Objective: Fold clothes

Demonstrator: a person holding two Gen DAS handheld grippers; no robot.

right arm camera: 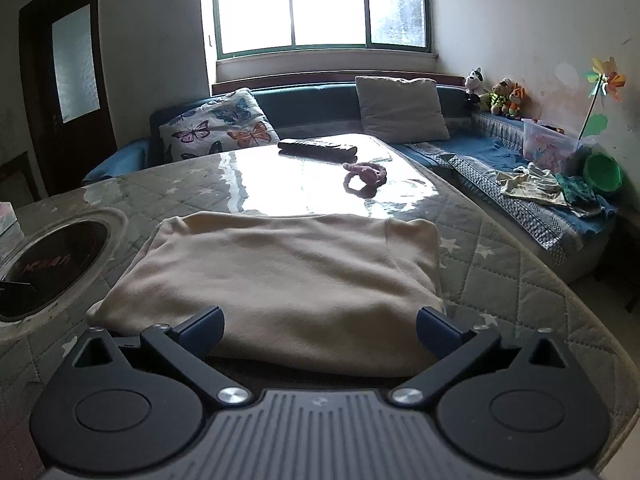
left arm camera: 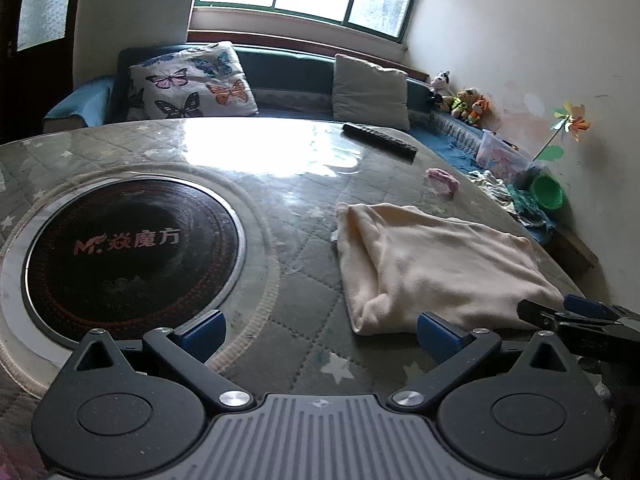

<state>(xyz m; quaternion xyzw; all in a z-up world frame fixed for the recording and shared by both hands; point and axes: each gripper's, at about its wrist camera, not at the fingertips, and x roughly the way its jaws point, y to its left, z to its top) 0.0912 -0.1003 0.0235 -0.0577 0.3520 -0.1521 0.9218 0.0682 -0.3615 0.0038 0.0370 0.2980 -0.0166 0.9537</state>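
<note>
A cream garment (left arm camera: 436,264) lies folded into a thick rectangle on the quilted table cover (left arm camera: 296,248). My left gripper (left arm camera: 320,330) is open over the bare cover, just left of the garment's near corner, with nothing between its fingers. In the right wrist view the same cream garment (right arm camera: 288,272) fills the middle, and my right gripper (right arm camera: 320,328) is open with its blue fingertips spread wide over the garment's near edge, pads apart from the cloth. The right gripper's black tip (left arm camera: 576,316) shows at the right edge of the left wrist view.
A round black cooktop (left arm camera: 132,248) is set into the table at the left. A black remote (right arm camera: 318,149) and a pink fabric ring (right arm camera: 366,176) lie at the table's far side. Behind runs a blue sofa (right arm camera: 316,112) with cushions, toys, a plastic box (right arm camera: 550,140), a green bowl (right arm camera: 602,172) and loose clothes (right arm camera: 536,186).
</note>
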